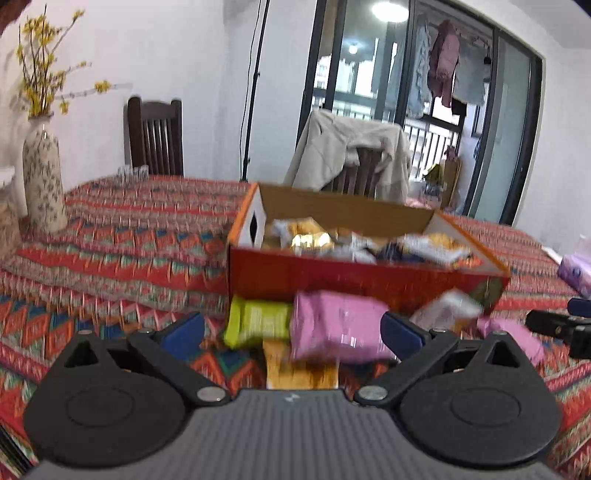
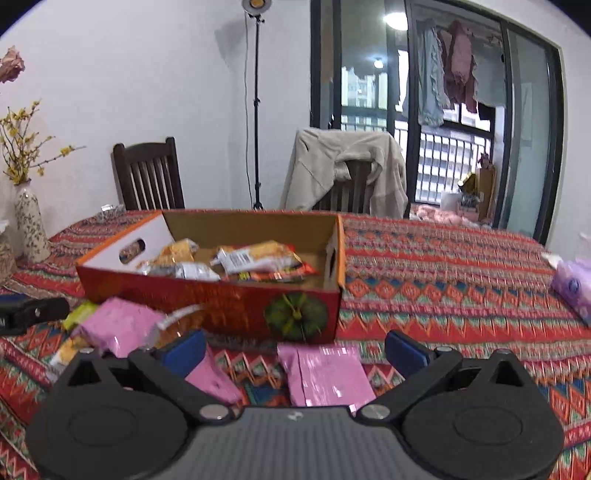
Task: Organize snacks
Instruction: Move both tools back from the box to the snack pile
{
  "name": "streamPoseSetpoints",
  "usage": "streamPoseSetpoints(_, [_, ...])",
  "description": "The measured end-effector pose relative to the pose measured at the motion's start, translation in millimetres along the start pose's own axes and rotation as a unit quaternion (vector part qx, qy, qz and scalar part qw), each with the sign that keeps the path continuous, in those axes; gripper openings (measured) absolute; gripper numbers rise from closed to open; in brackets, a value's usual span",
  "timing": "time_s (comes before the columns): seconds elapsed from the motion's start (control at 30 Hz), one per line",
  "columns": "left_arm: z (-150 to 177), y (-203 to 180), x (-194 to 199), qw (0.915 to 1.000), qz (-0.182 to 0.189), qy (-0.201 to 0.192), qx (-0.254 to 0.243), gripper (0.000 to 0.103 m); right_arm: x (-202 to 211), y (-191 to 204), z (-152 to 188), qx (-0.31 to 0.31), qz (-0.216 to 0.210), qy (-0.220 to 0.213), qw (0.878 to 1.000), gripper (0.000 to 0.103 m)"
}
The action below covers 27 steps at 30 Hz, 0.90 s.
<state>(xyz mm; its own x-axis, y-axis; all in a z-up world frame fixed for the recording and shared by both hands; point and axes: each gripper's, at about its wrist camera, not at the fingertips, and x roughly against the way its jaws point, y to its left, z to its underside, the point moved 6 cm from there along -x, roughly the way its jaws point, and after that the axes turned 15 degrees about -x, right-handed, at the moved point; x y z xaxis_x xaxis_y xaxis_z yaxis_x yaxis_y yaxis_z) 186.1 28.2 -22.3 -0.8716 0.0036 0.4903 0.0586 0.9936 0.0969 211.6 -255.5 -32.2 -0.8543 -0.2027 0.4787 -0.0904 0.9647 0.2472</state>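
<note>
Patterned tablecloth (image 2: 443,266): pink packet (image 2: 325,373) lies between right gripper's (image 2: 295,350) parted jaws (untouched).

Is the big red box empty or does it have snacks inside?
Not empty: the open red box holds several snack packets lying on its bottom.

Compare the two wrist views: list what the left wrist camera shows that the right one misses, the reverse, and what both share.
Only the left wrist view: a green packet lying in full before the box, with an orange packet under the pink one.

Only the right wrist view: the green round picture on the box front and a lamp head atop the stand.

Both: the snack box, pink packets, patterned cloth, vase, coat-draped chair, and open tongs.
</note>
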Motion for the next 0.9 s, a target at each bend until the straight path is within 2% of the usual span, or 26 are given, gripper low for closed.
streamPoseSetpoints(0.17, [23.0,2.9,-4.4,0.9998,-0.014,0.013,0.001,0.103,-0.7,-15.8,19.4,-0.010,0.015,0.025,1.000,0.103])
streamPoseSetpoints(0.43, [25.5,3.9,-5.4,0.9999,-0.010,0.012,0.007,0.103,-5.0,-28.8,35.4,-0.024,0.029,0.040,0.998,0.103])
streamPoseSetpoints(0.67, [26.1,-1.0,-8.3,0.9998,-0.004,0.019,0.001,0.103,-17.5,-24.8,25.5,-0.001,0.039,0.041,0.998,0.103])
streamPoseSetpoints(0.9, [26.9,1.8,-10.5,0.9997,-0.002,0.022,0.011,0.103,-54.1,-30.7,15.8,0.009,0.046,0.087,0.995,0.103])
